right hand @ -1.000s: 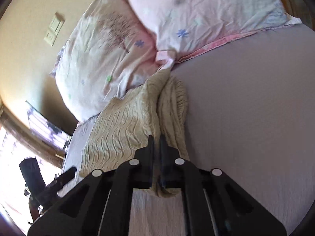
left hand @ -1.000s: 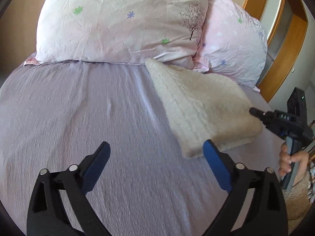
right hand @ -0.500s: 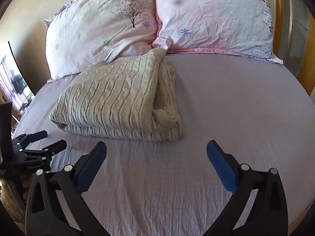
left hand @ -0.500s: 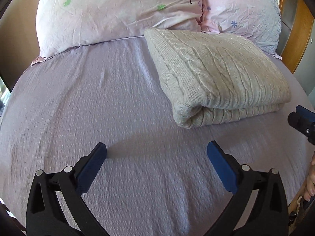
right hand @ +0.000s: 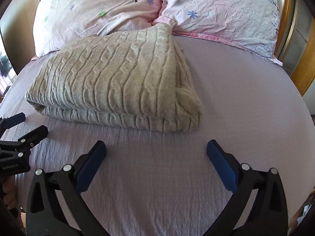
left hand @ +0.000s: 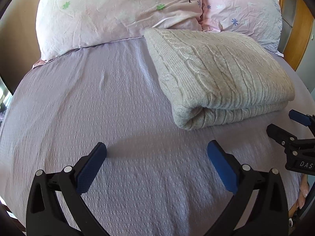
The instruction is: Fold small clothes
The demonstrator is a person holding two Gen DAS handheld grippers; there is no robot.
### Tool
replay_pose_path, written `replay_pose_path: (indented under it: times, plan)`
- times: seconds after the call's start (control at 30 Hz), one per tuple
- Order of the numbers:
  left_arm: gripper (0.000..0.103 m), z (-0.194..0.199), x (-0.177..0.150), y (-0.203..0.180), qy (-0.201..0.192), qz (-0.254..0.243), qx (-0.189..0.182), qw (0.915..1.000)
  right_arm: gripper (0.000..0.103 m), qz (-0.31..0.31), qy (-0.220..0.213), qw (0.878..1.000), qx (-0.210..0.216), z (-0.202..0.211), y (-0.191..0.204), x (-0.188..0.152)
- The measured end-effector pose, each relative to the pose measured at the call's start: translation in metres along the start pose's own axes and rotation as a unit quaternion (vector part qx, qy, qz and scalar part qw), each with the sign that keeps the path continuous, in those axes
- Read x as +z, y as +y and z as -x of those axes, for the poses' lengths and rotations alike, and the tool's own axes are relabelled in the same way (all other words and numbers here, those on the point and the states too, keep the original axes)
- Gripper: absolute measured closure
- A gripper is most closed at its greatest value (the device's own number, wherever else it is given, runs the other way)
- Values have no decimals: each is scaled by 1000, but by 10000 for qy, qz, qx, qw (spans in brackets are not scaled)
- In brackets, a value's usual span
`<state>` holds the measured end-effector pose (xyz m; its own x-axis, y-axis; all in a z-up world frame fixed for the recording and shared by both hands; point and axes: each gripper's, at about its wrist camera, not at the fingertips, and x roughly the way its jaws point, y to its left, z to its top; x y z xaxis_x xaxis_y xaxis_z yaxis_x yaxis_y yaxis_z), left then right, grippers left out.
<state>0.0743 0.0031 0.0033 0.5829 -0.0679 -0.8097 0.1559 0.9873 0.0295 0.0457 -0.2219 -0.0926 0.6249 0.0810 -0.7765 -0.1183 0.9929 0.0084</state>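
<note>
A beige cable-knit sweater (left hand: 220, 74) lies folded in a thick rectangle on the lilac bed sheet (left hand: 98, 108), its far corner against the pillows. It also shows in the right wrist view (right hand: 118, 78). My left gripper (left hand: 156, 153) is open and empty, over bare sheet in front of and left of the sweater. My right gripper (right hand: 155, 153) is open and empty, just in front of the sweater's near edge. The right gripper shows at the right edge of the left wrist view (left hand: 291, 129), and the left gripper at the left edge of the right wrist view (right hand: 19, 127).
Two pink flowered pillows (left hand: 118, 9) (left hand: 242, 5) lie across the head of the bed, also in the right wrist view (right hand: 220, 9). A wooden frame (left hand: 297, 29) stands at the right. The sheet (right hand: 236, 90) drops off at the bed's right edge.
My right gripper let go of the sweater, opened and drew back level. The sweater now lies flat and folded. My left gripper stayed open and shifted to face the bed squarely.
</note>
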Motion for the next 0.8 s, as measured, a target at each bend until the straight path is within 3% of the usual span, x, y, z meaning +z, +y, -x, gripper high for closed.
replay_pose_path:
  times: [0.8]
  plan:
    - [1, -1, 2, 0, 41, -24, -20, 10000, 2, 1, 0, 10000, -7, 1, 0, 0]
